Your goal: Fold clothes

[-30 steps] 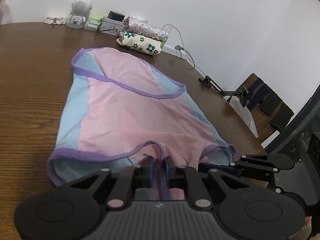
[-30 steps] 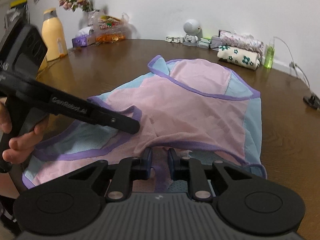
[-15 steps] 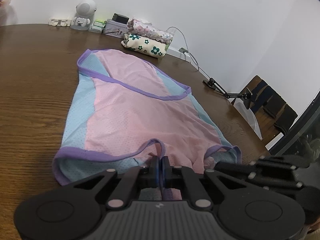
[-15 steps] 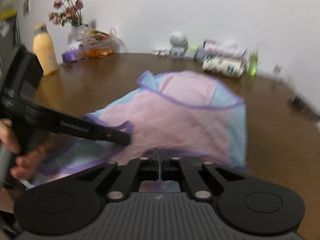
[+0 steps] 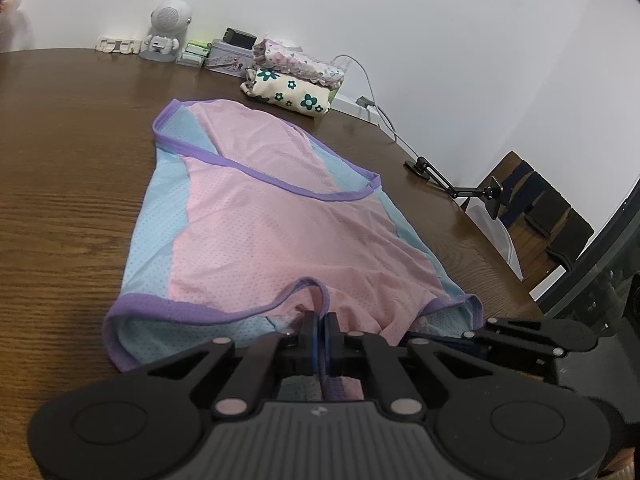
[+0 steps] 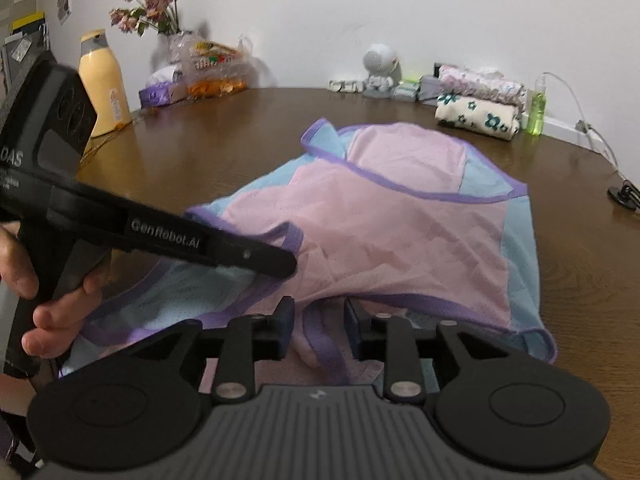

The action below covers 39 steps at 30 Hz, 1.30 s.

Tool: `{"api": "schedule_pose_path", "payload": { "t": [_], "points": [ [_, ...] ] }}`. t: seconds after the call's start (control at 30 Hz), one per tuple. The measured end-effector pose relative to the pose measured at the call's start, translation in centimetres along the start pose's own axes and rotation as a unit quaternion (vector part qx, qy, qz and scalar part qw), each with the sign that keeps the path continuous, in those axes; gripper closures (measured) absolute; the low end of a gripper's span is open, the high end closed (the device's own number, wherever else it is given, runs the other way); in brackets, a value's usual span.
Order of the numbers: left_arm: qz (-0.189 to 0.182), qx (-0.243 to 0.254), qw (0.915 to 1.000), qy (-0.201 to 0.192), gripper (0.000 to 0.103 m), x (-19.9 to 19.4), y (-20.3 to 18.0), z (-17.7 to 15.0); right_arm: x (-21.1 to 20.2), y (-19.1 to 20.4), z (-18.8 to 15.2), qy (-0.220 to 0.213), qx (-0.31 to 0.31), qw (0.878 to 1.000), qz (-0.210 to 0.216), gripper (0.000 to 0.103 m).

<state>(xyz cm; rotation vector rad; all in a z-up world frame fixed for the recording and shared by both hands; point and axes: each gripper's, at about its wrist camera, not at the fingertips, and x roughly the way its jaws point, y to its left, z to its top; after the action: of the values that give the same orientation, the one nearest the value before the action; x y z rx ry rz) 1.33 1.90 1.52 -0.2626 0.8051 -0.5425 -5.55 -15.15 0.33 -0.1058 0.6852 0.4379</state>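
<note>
Pink-and-blue mesh garment [image 5: 280, 232] pinched at purple hem by left gripper [image 5: 319, 322]; right gripper [image 6: 318, 312] just spreading, grasping nothing.

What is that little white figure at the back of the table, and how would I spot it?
Start at the brown wooden table and follow it to the far edge by the white wall. There, left of the folded floral clothes and a small tin, stands a white toy astronaut. Its big round head with a dotted, speaker-like face sets it apart from the flat boxes beside it.
</note>
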Motion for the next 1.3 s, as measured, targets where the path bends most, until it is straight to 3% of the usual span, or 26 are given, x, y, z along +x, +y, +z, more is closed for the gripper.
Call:
{"api": "schedule_pose_path", "payload": {
  "t": [0.23,0.37,0.7,0.9,1.0,1.3],
  "points": [
    [-0.001,-0.002,1.0,0.0,0.101,0.0,0.1,0.0,-0.2,0.9,0.0,-0.003,-0.022,0.999,-0.033,0.098],
    [-0.001,-0.004,1.0,0.0,0.102,-0.1,0.2,0.0,-1.1,0.4,0.0,-0.013,-0.005,0.999,-0.05,0.099],
    [0.0,-0.004,1.0,-0.002,0.102,-0.1,0.2,-0.1,-1.7,0.2,-0.7,-0.043,-0.02,0.982,-0.18,0.097],
    [0.001,0.004,1.0,-0.002,0.102,-0.1,0.1,0.0,-0.7,-2.7,-0.4,-0.025,0.058,0.993,-0.096,0.096],
    [0.002,0.008,1.0,-0.002,0.102,0.0,0.0,0.0,-0.3,-3.1,-0.1,-0.025,0.067,0.995,-0.07,0.095],
    [0.001,0.01,0.9999,-0.001,0.102,0.1,0.0,0.0,1.5,-1.6,1.0,-0.008,0.028,0.997,-0.075,0.093]
  ]
}}
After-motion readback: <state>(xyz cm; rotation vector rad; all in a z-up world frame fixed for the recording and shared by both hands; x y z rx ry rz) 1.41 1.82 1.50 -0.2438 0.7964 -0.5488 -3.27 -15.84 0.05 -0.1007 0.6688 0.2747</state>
